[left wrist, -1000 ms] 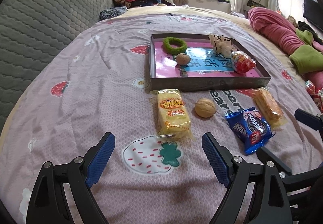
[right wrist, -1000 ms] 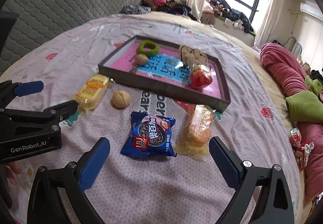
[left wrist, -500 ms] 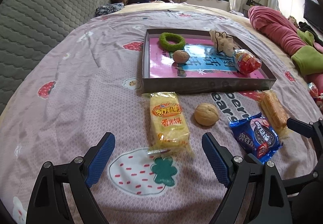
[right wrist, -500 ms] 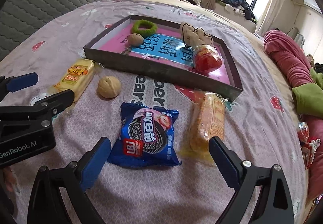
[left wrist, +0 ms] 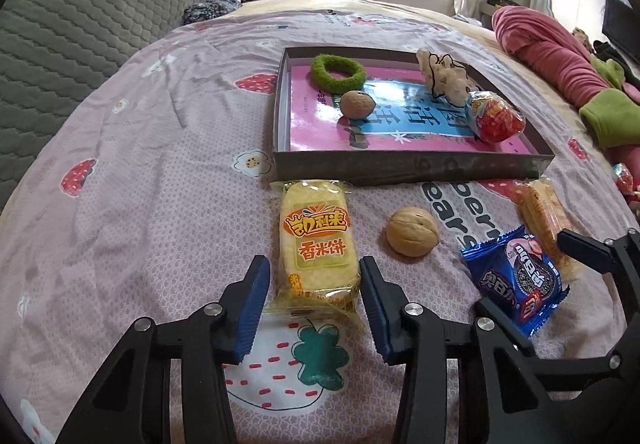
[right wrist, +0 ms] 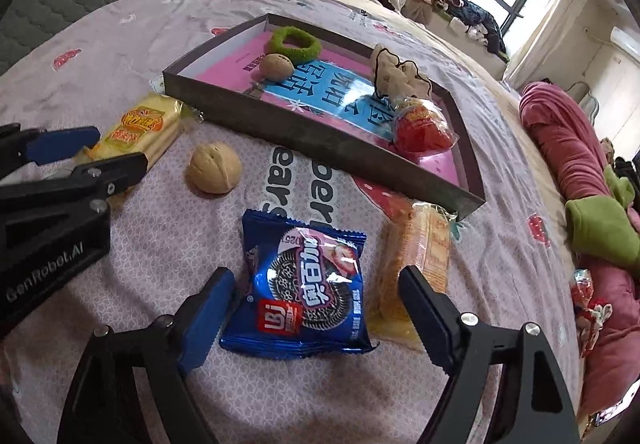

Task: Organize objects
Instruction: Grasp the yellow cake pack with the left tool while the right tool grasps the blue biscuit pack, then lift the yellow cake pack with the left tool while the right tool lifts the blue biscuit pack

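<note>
Two fingers [left wrist: 252,296] flank yellow packet [left wrist: 318,244].

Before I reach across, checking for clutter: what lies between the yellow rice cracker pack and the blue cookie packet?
One loose walnut, on the bedspread; the left wrist view shows it.

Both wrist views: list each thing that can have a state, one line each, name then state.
Left gripper: open, jaws flanking the yellow rice-cracker packet, not clamped.
Right gripper: open, jaws either side of the blue cookie packet.
Grey shallow tray: open-topped, partly filled.
Pale walnut: whole, outside tray.
Brown walnut: inside tray.
Orange wafer packet: sealed, outside tray.
</note>
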The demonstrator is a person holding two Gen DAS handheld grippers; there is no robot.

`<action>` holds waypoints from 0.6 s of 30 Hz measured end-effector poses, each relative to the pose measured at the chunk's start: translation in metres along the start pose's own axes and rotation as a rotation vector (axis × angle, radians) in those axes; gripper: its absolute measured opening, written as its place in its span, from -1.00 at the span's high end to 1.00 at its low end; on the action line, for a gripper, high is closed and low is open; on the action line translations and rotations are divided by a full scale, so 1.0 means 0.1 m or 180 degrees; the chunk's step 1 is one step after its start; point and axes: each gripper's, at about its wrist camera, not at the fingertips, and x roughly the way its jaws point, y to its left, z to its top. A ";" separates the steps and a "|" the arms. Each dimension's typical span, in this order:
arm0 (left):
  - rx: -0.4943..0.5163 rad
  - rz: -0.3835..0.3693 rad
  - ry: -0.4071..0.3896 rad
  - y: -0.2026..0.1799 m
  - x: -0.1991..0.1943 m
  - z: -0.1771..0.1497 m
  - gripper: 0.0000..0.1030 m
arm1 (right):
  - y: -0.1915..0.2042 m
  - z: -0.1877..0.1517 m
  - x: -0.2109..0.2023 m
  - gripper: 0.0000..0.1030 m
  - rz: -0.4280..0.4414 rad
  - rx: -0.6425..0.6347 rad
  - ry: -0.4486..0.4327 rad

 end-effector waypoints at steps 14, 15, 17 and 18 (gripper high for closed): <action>-0.0034 -0.0103 -0.0001 0.01 0.01 0.03 0.21 | -0.16 -0.06 -0.02 -0.08 0.0472 0.0287 0.0035; -0.0031 -0.0101 -0.0005 0.01 0.01 0.03 0.21 | -0.16 -0.07 -0.03 -0.08 0.0477 0.0290 0.0034; -0.0028 -0.0092 -0.0027 0.01 -0.02 0.03 0.21 | -0.16 -0.07 -0.06 -0.08 0.0482 0.0280 0.0030; -0.0020 -0.0081 -0.0038 0.00 -0.04 0.04 0.21 | -0.16 -0.07 -0.06 -0.08 0.0480 0.0279 0.0032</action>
